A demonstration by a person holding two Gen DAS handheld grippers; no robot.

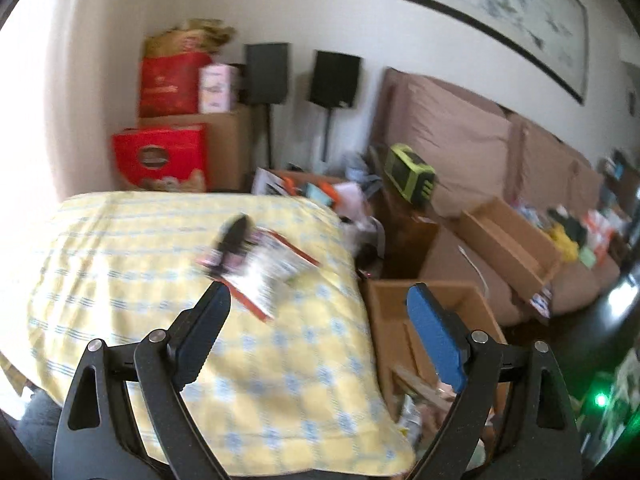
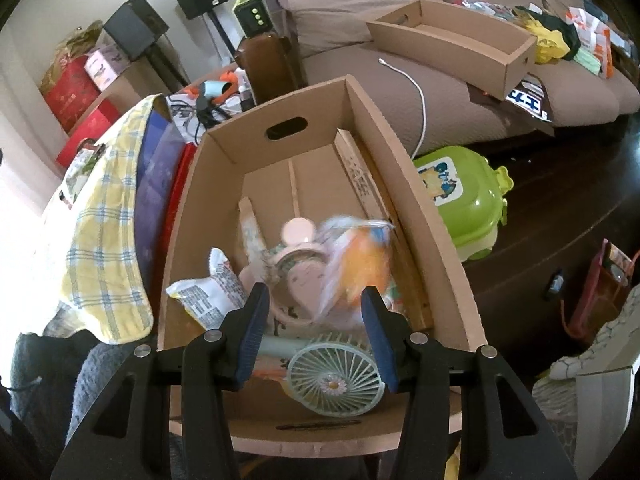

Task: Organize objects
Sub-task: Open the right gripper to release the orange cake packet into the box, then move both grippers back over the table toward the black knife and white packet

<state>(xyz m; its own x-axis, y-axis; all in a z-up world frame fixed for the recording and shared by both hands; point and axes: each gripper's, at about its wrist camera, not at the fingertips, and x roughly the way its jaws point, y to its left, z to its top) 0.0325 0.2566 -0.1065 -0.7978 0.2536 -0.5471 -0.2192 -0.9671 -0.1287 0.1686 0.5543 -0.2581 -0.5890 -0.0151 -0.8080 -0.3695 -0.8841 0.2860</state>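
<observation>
My left gripper (image 1: pixel 318 292) hangs open over a yellow checked cloth (image 1: pixel 160 280), with nothing between its blue pads. On the cloth ahead lie blurred printed packets (image 1: pixel 268 268) and a black object (image 1: pixel 234 232). My right gripper (image 2: pixel 315 290) points down into an open cardboard box (image 2: pixel 376 120), its jaws partly apart and gripping nothing that I can see. Just past its fingertips a blurred clear bag with something orange (image 2: pixel 360 264) sits among a pink fan (image 2: pixel 298 256), a snack packet (image 2: pixel 208 300) and a mint hand fan (image 2: pixel 336 380). The same box (image 1: pixel 384 320) shows right of the cloth.
A brown sofa (image 2: pixel 460 92) carries a long cardboard tray (image 2: pixel 460 40), a white cable and loose clutter. A green toy case (image 2: pixel 468 200) stands on the dark floor. Red boxes (image 1: pixel 168 156) and two black speakers (image 1: pixel 334 80) line the wall.
</observation>
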